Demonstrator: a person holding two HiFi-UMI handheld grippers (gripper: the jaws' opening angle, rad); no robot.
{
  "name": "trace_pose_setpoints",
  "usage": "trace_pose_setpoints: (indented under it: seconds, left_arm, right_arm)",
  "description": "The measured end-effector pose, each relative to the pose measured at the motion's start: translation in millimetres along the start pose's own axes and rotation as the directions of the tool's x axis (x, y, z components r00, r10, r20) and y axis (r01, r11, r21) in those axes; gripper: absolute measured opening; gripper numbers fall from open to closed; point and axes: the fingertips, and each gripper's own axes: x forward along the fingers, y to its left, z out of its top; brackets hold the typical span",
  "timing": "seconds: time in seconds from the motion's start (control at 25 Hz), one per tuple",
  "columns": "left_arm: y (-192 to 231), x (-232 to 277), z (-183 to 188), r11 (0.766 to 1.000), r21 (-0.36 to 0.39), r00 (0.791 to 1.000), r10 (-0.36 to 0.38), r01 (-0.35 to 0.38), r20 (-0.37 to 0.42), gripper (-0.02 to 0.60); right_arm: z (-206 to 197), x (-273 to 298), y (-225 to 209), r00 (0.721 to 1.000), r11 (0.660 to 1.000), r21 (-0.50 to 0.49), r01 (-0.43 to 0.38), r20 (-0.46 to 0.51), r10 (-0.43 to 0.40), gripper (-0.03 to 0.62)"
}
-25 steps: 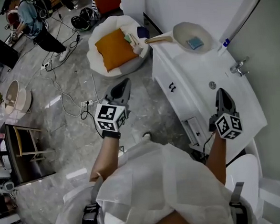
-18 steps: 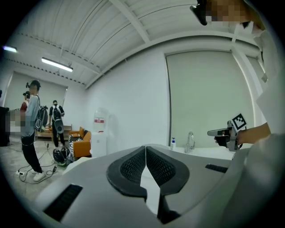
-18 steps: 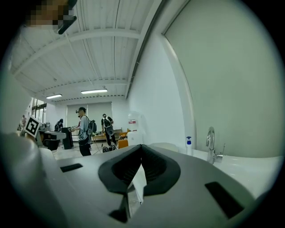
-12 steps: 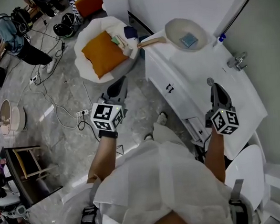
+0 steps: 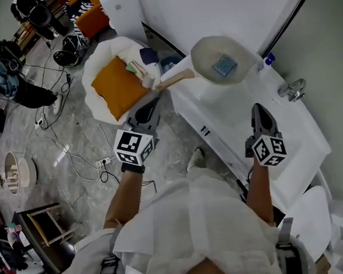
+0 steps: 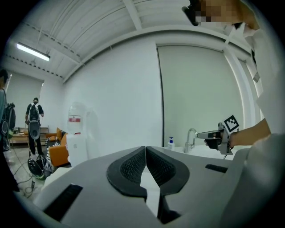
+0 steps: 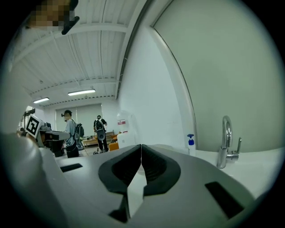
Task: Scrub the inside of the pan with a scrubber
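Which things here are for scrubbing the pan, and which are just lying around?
For the job: pan, blue scrubber inside it, left gripper and right gripper, both shut and empty.
Just lying about: orange cushion, soap bottle, tap.

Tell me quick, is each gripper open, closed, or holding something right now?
Left gripper: closed, holding nothing.
Right gripper: closed, holding nothing.
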Motion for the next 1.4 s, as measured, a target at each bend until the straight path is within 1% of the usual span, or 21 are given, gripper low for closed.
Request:
trace_pose_setpoints:
  seconds: [0.16, 0.32, 0.6, 0.72, 0.92, 1.12, 1.24, 1.4]
  left_arm:
    - [11, 62, 12, 0.998, 0.016, 0.998, -0.062, 0.062, -0.014, 0.017]
    - [18, 107, 27, 0.993, 0.026, 0.993, -0.114, 0.113, 0.011, 0.017]
    - [29, 190, 20, 0.974, 0.016, 0.974, -0.226, 0.226, -0.004, 0.017]
    - [33, 227, 17, 0.957, 0.005, 0.957, -0.29, 0.291, -0.014, 0.017]
    - [44, 283, 15, 0.918, 0.016, 0.917, -0.396, 0.397, -0.039, 0.017]
    - [60, 318, 16, 0.886, 0.02, 0.886, -0.462, 0.463, -0.05, 0.017]
    - [68, 335, 12, 0.869, 0.017, 0.868, -0.493, 0.495, -0.062, 0.017]
    - [70, 352, 1, 0.832, 0.023, 0.831, -0.551, 0.554, -0.074, 0.017]
  right_arm:
    - [4, 41, -14, 1.0, 1.0, 0.025, 0.001, 0.0, -0.001, 0.009]
    - [13, 69, -27, 1.0, 1.0, 0.025, 0.006, 0.005, -0.006, 0.009]
    - [3, 110, -54, 0.997, 0.997, 0.018, 0.071, -0.037, -0.071, 0.02]
    - [2, 127, -68, 0.991, 0.992, 0.021, 0.123, -0.053, -0.122, 0.035]
    - [2, 149, -84, 0.973, 0.975, 0.025, 0.222, -0.066, -0.22, 0.052]
    - [-3, 169, -94, 0.954, 0.956, 0.031, 0.292, -0.082, -0.289, 0.083]
    - [-10, 179, -104, 0.938, 0.942, 0.031, 0.334, -0.103, -0.33, 0.114]
    - [-22, 187, -123, 0.913, 0.917, 0.038, 0.397, -0.117, -0.39, 0.148]
